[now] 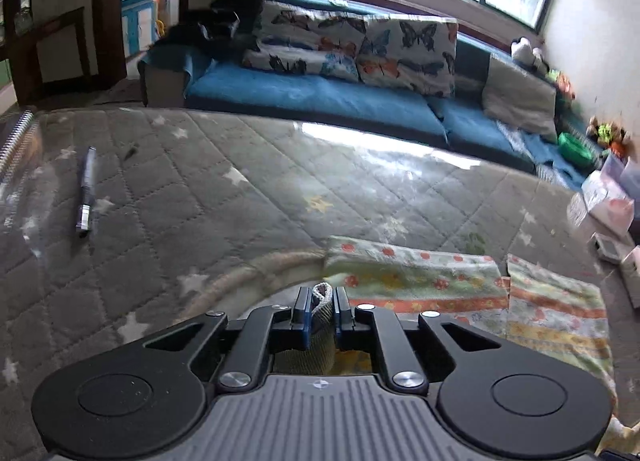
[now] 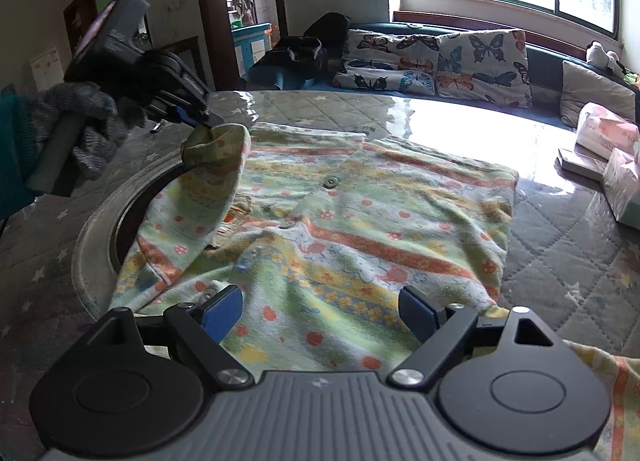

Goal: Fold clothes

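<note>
A small green, orange and yellow patterned shirt (image 2: 340,229) lies spread on the quilted grey table cover (image 2: 560,245). My left gripper (image 1: 321,311) is shut on the shirt's sleeve cuff (image 1: 322,295). In the right wrist view the left gripper (image 2: 204,121) holds that sleeve (image 2: 216,165) lifted above the shirt's left side. My right gripper (image 2: 320,315) is open, its blue pads (image 2: 222,311) hovering over the shirt's near hem. The rest of the shirt (image 1: 460,281) shows to the right in the left wrist view.
A pen (image 1: 86,193) and a spiral notebook (image 1: 16,137) lie at the table's left. Tissue packs and boxes (image 2: 608,153) sit at the right edge. A blue sofa (image 1: 320,97) with butterfly cushions stands behind. A round recess (image 2: 104,229) shows under the shirt's left.
</note>
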### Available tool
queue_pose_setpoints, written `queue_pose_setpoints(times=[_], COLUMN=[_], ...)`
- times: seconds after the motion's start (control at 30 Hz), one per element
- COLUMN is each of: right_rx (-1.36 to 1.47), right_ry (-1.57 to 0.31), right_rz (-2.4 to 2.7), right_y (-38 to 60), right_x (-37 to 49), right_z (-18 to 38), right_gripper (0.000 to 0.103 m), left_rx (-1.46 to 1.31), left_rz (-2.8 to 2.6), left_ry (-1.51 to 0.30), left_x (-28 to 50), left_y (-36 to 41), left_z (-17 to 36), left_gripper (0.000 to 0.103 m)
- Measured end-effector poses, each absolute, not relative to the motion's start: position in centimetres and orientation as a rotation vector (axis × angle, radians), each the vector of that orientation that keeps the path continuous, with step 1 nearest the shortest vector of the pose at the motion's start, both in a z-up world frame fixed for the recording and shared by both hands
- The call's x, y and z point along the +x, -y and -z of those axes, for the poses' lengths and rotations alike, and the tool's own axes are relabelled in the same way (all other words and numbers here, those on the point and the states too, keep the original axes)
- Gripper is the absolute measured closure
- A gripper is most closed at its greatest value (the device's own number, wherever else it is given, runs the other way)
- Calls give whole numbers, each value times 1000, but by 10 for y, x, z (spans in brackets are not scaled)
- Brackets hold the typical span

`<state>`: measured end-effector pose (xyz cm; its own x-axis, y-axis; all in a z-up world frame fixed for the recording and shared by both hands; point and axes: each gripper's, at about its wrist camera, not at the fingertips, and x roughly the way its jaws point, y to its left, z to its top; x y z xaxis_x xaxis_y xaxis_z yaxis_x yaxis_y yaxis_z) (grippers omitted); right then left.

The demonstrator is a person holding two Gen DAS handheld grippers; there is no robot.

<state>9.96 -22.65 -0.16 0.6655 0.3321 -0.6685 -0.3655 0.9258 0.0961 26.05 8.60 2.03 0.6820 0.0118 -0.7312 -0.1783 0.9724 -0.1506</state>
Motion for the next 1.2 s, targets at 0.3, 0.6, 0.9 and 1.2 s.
queue_pose_setpoints(times=[0.3, 0.6, 0.9, 1.2], right_rx=[-78, -132, -186, -237], right_ry=[-715, -712, -761, -811], right_rz=[-476, -602, -753, -810], right_y=[201, 161, 112, 87], right_x=[96, 85, 65, 50], right_z=[-11, -15, -6, 13], right_gripper=[16, 16, 16, 14], left_rx=[-270, -278, -276, -215], left_rz=[-147, -242, -320, -393], left_ry=[-688, -610, -608, -632], left_x=[196, 119, 55, 19], left_y=[-133, -186, -229, -245], left_z=[-59, -64, -37, -15], left_gripper=[92, 92, 92, 92])
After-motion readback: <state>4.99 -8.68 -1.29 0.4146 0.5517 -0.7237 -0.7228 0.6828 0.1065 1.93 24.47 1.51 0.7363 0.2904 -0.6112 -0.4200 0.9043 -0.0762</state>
